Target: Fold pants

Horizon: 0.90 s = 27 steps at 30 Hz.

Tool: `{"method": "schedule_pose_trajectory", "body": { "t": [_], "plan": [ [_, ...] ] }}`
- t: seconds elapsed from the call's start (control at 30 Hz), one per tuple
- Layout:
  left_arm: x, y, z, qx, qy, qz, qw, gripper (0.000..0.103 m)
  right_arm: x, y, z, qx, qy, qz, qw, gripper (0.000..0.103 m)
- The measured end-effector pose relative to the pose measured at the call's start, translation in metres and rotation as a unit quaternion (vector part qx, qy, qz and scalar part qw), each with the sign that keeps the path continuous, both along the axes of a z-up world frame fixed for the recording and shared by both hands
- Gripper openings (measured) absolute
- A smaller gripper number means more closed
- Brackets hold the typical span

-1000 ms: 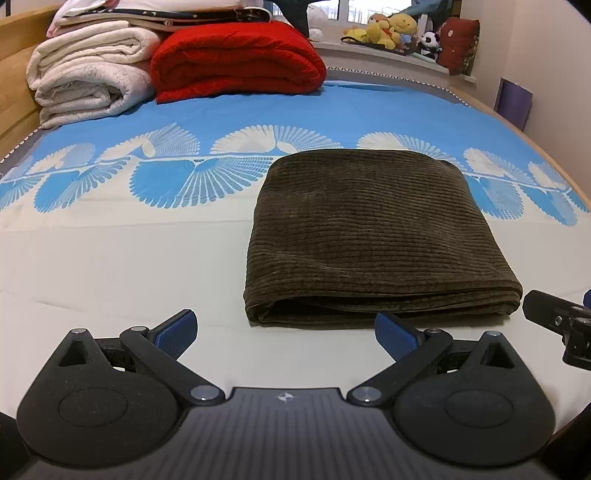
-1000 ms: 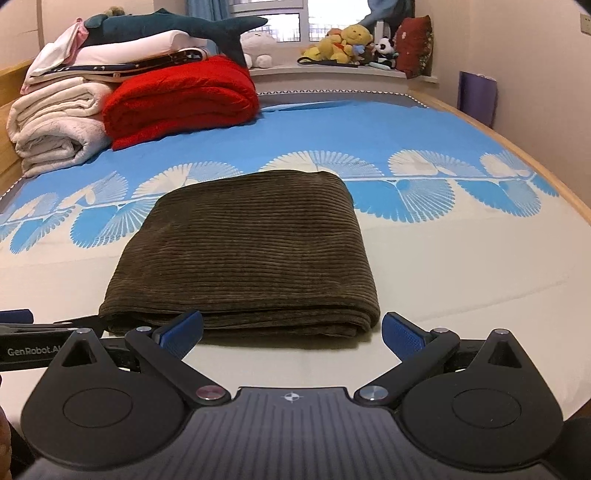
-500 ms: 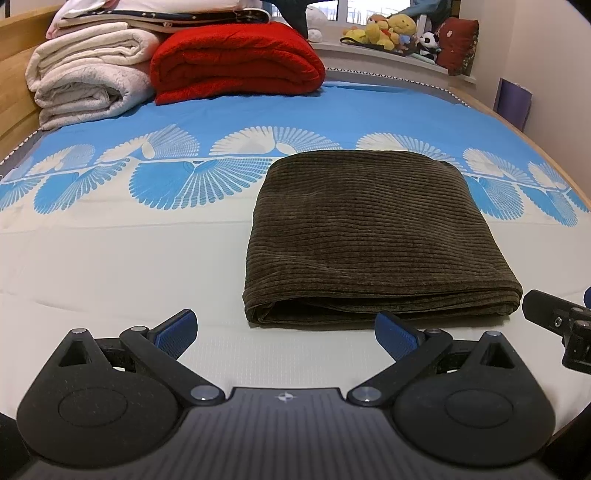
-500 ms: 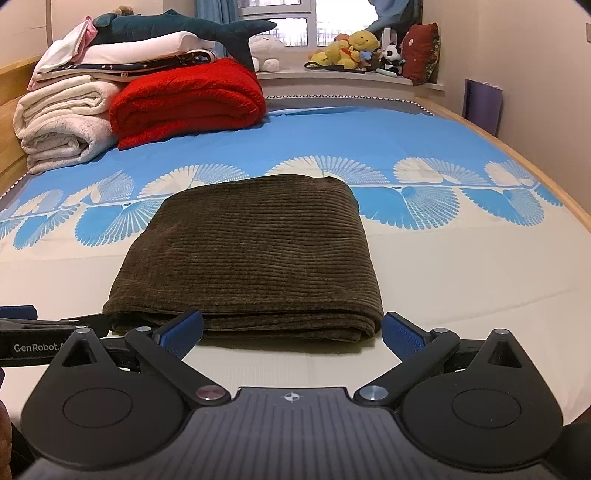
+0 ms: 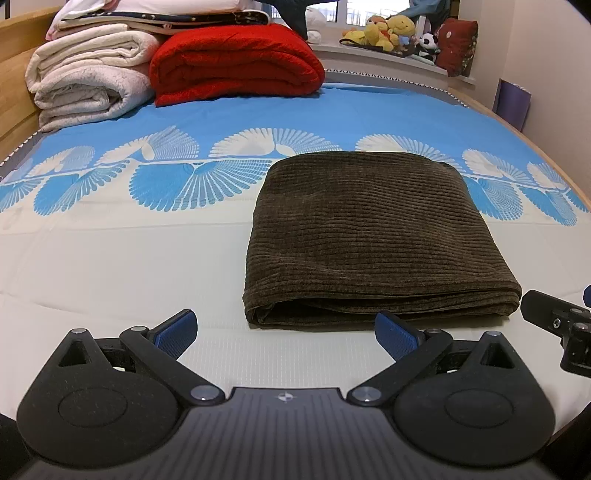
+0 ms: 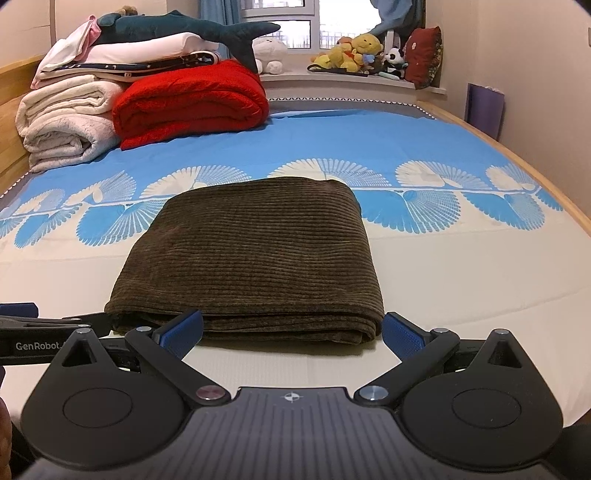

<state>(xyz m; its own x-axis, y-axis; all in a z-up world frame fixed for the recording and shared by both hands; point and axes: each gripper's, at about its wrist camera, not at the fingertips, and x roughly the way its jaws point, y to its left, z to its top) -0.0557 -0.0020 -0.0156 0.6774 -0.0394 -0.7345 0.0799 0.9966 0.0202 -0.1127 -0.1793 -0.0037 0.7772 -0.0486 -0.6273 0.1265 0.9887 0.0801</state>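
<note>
On a bed sheet [image 5: 110, 266] printed with blue and white fan shapes, the brown corduroy pants [image 5: 373, 236] lie folded into a compact, flat rectangle, its layered edge facing us. We hold the left gripper [image 5: 284, 332] low over the cream part of the sheet, just short of that near edge and toward the bundle's left corner; its blue-padded fingers [image 5: 175, 330] are spread wide and grasp nothing. From the other side, the pants [image 6: 255, 254] sit squarely ahead of the right gripper [image 6: 291, 332], whose blue pads [image 6: 402, 338] also stand wide apart and empty, flanking the bundle's front edge; whether the pads touch the cloth we cannot quite tell from this low angle. Part of the right gripper shows at the left view's right margin, beside the bundle's corner. At the far end of the bed, a red blanket [image 6: 192, 98] is stacked beside rolled white blankets [image 6: 66, 122], a plush shark [image 6: 184, 31] lying across the pile. Stuffed toys [image 6: 354, 51] line the windowsill, and a purple bag [image 6: 484, 107] leans against the wall.
</note>
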Motion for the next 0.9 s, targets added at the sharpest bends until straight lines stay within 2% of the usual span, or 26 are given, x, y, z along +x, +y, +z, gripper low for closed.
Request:
{"method": "schedule_pose_trajectory", "body": {
  "t": [0.9],
  "plan": [
    [-0.001,-0.0005,-0.0004,0.002,-0.001,-0.003,1.0,0.102,-0.0002,0.0016,0.0013,0.001,-0.002,0.001,1.0,0.102]
  ]
}}
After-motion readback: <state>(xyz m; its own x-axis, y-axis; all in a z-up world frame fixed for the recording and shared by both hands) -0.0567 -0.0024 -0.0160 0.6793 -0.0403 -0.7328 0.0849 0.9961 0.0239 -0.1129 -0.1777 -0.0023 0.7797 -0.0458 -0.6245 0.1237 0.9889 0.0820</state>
